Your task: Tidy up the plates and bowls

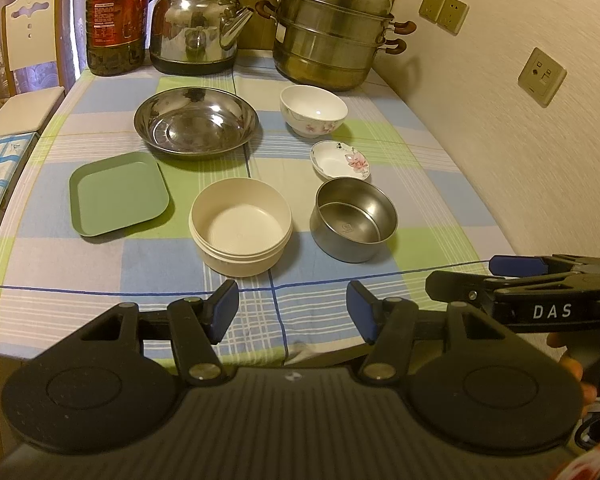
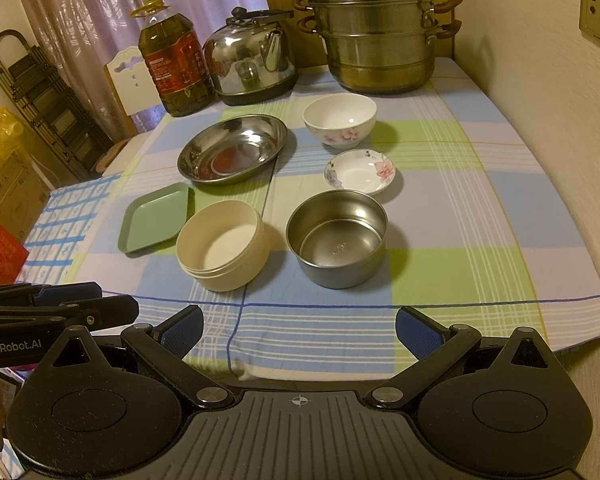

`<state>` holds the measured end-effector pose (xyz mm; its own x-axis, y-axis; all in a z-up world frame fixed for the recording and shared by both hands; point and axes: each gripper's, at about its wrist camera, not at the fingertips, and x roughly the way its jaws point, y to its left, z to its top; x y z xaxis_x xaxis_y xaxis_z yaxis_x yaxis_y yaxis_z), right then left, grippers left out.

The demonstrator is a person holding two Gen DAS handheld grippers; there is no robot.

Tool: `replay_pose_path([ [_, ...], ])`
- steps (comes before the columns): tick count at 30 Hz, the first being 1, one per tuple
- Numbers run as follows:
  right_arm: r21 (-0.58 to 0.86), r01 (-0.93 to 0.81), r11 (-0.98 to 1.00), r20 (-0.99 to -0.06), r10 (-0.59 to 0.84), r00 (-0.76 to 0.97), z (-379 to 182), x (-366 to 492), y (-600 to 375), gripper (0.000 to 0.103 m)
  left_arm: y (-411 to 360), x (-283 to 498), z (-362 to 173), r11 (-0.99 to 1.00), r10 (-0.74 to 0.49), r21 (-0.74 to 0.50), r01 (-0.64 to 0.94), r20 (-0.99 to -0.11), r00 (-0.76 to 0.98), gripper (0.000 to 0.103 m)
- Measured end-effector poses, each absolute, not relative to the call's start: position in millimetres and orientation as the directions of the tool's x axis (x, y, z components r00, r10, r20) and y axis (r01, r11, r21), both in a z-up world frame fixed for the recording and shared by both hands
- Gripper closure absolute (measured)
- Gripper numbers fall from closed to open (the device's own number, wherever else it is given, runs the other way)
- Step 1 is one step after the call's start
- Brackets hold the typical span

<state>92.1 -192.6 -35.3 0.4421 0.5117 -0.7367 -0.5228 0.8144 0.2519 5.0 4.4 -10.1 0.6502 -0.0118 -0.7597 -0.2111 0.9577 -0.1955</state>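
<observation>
Both grippers hung over the table's near edge, the left gripper (image 1: 292, 310) and right gripper (image 2: 299, 330) spread wide, holding nothing. Beyond them stood a cream bowl (image 1: 240, 227) beside a steel bowl (image 1: 353, 218), a green plate (image 1: 118, 193) to the left.

A woven checked cloth (image 1: 100, 280) is seen over the table. Polished, mirror-like metal is shown by the dish (image 1: 196, 122), the kettle (image 1: 198, 28) and the steamer (image 1: 332, 36). A duller, brushed metal is shown by the steel bowl (image 1: 352, 220). Matt plastic is seen in the green tray (image 1: 118, 194) and the cream tub (image 1: 240, 226). Glossy glazed ceramic is seen in the white bowl (image 1: 314, 110) and the saucer (image 1: 340, 160). The oil bottle (image 1: 118, 16) is of clear plastic with a paper label.
</observation>
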Motion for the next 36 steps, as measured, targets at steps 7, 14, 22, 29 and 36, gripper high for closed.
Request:
replay_pose_path([
  [7,0.251,-0.523,0.814,-0.736,0.512,0.443,-34.7,92.0,-192.5,0.001,4.3,4.9,-10.2,0.957,-0.013,-0.197,-0.211,-0.76,0.65,0.046],
  [14,0.252,-0.523,0.815,-0.736,0.512,0.443,-34.1,92.2,-192.7,0.001,4.1,4.8,-9.9,0.957,-0.014,-0.198,-0.211,-0.76,0.65,0.046],
  [22,0.252,-0.523,0.814,-0.736,0.512,0.443,-33.6,92.4,-193.8,0.001,4.5,4.9,-9.5,0.957,-0.015,-0.2,-0.212,-0.761,0.649,0.046],
  [29,0.252,-0.523,0.814,-0.735,0.513,0.444,-35.0,89.7,-198.9,0.001,4.7,5.0,-9.3,0.957,-0.016,-0.2,-0.211,-0.76,0.649,0.046],
  [36,0.252,-0.524,0.814,-0.735,0.514,0.444,-34.3,91.7,-195.8,0.001,4.2,5.0,-9.1,0.957,-0.016,-0.201,-0.211,-0.76,0.65,0.046],
])
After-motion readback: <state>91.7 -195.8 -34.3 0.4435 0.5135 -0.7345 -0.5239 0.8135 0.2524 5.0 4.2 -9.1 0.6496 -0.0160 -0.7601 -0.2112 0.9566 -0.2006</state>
